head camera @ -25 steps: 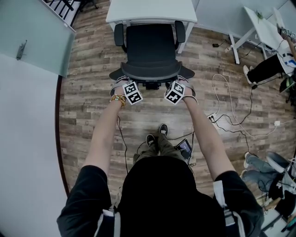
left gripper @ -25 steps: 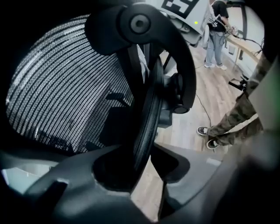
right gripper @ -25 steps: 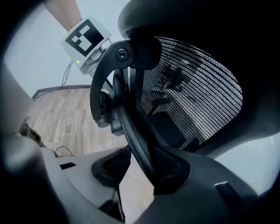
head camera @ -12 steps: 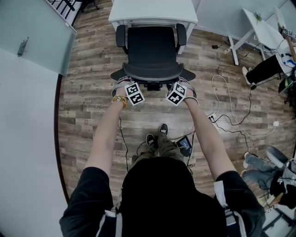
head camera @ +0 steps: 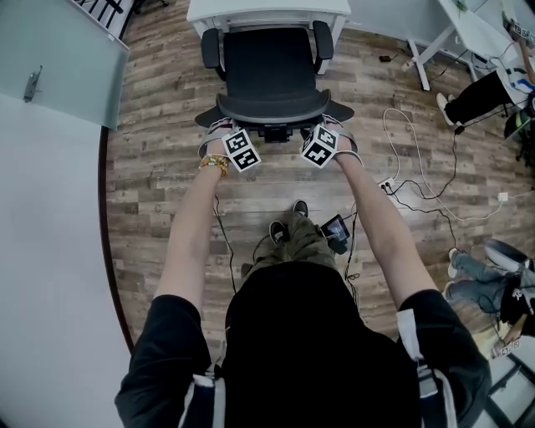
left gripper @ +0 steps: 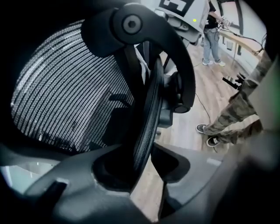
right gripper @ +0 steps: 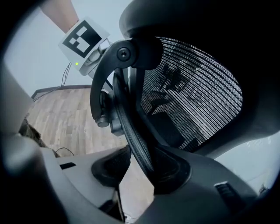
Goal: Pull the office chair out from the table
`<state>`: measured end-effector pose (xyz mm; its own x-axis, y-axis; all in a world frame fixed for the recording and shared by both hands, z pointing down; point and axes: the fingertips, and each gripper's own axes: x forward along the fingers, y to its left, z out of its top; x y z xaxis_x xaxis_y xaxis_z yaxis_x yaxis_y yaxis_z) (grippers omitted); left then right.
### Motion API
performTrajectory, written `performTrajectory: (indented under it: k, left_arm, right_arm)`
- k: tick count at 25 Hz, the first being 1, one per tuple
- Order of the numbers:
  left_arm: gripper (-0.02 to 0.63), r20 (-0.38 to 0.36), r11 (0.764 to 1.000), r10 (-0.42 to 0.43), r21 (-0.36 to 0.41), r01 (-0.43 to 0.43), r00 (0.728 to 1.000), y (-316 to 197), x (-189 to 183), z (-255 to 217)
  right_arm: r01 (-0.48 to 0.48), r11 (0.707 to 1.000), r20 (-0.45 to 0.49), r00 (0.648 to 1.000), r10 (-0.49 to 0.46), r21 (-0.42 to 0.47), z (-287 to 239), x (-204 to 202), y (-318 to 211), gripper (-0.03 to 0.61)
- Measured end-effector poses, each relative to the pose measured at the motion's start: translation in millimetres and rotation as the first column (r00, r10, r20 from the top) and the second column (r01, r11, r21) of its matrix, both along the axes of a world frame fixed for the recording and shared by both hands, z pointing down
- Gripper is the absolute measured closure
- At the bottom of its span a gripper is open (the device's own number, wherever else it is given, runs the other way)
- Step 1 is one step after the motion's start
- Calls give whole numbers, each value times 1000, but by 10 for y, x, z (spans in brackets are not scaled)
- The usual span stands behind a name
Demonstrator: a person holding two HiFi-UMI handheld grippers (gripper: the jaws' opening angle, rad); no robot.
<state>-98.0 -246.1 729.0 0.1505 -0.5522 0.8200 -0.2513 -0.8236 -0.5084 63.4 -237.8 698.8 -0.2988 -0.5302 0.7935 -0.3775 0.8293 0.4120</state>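
Note:
The black mesh office chair (head camera: 269,75) stands with its seat pushed up to the white table (head camera: 267,10). I stand behind it, with both grippers on the top rim of its backrest. My left gripper (head camera: 224,131) (left gripper: 144,162) straddles the rim (left gripper: 146,118). The rim rests in the left pad and floor shows between it and the other pad. My right gripper (head camera: 333,131) (right gripper: 140,168) straddles the rim (right gripper: 131,127) the same way. There the rim lies against the right pad, with a gap on the other side. Both look open and hooked over the rim.
Cables (head camera: 418,192) and a power strip (head camera: 387,185) lie on the wood floor to the right. A small device (head camera: 337,230) sits by my feet. A seated person (head camera: 476,100) and another white table (head camera: 476,33) are at the far right. A glass partition (head camera: 50,75) stands to the left.
Both grippers have drawn back a little towards me with the backrest rim between their jaws. The chair has edged slightly away from the table.

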Motion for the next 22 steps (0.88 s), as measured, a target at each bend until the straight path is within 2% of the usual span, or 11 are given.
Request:
performTrajectory:
  k: [22]
  left_arm:
    - [454,4,1000,15,27,-16,1000,401,-18,-14]
  right_arm:
    - [6,1000,2,1000,-6,21,-4,-21,412,442]
